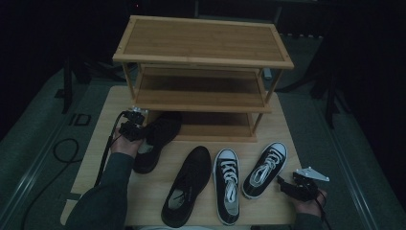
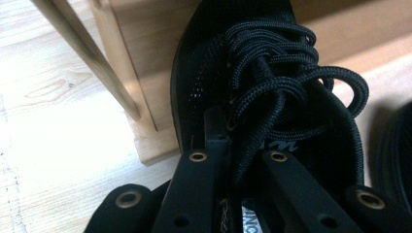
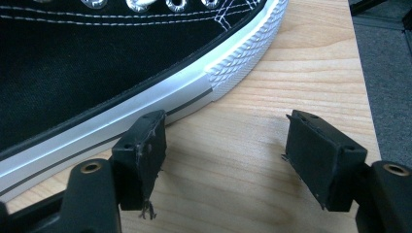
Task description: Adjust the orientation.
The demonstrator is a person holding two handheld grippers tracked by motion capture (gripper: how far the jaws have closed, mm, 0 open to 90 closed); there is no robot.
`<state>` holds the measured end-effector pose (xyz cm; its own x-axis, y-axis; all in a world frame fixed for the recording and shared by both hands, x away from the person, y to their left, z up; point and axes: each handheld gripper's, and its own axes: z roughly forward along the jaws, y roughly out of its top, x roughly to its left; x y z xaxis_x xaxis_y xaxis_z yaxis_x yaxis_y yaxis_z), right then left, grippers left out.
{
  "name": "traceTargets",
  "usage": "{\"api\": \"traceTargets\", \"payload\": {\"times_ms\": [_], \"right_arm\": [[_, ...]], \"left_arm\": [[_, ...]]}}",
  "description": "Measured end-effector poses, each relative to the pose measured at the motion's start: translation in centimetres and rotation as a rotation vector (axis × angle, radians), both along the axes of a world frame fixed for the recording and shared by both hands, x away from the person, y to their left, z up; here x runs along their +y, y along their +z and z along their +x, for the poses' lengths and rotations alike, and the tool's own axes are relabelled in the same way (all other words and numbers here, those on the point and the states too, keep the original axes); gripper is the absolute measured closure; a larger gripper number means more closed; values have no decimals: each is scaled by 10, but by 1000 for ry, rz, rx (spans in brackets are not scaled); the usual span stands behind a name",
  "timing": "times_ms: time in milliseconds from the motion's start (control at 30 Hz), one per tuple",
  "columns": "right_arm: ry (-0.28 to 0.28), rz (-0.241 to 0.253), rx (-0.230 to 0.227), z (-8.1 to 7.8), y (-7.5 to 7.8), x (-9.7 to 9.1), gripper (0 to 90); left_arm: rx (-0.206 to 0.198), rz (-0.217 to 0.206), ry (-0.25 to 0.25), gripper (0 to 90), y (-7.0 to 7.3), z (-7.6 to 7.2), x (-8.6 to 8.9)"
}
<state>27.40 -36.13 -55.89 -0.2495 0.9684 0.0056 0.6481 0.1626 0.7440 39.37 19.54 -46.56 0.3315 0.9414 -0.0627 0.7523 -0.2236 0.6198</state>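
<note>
The left gripper (image 1: pixel 135 128) was seen in the high view at the lower left corner of the wooden shoe rack (image 1: pixel 203 76), with a black lace-up shoe (image 1: pixel 155 141) held at its tongue. The jaws were pressed nearly together, pinching the tongue and laces. The shoe's toe was pointed into the opening of the bottom shelf (image 1: pixel 215 125), while its heel was kept out over the desk (image 1: pixel 95 148). A grip on the tongue was probably chosen because it lets the toe be steered under the low shelf.

The right gripper (image 1: pixel 287 184) was held low at the near right corner of the desk, its jaws spread with nothing between them, just beside the right-hand black-and-white sneaker (image 1: pixel 265 168). It was probably parked there in readiness for that shoe. A second sneaker (image 1: pixel 226 184) and another black lace-up shoe (image 1: pixel 187 184) were lying side by side on the desk.

In the left gripper view the pinch itself was made plain: the knitted upper of the held shoe (image 2: pixel 272 87), its looped laces and the rack's leg (image 2: pixel 87 58) just beside it. In the right gripper view the sneaker's white ribbed rubber edge (image 3: pixel 170 87) was shown close to one jaw but apart from it. The overall layout could be read from the high view alone.
</note>
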Motion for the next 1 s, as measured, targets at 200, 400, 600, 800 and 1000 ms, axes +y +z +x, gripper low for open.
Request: {"api": "traceTargets", "payload": {"times_ms": [200, 400, 600, 800, 1000], "right_arm": [[0, -1, 0, 0, 0, 0, 305], [0, -1, 0, 0, 0, 0, 305], [0, 0, 0, 0, 0, 0, 305], [2, 1, 1, 0, 0, 0, 305], [2, -1, 0, 0, 0, 0, 306]], "left_arm": [[-39, -29, 68, 879, 1, 1, -2], [-45, -24, 93, 871, -7, 5, -8], [-50, -45, 40, 676, -5, 4, -4], [-89, -45, -15, 568, 10, -13, 1], [-150, -50, -79, 551, 24, -38, 9]]}}
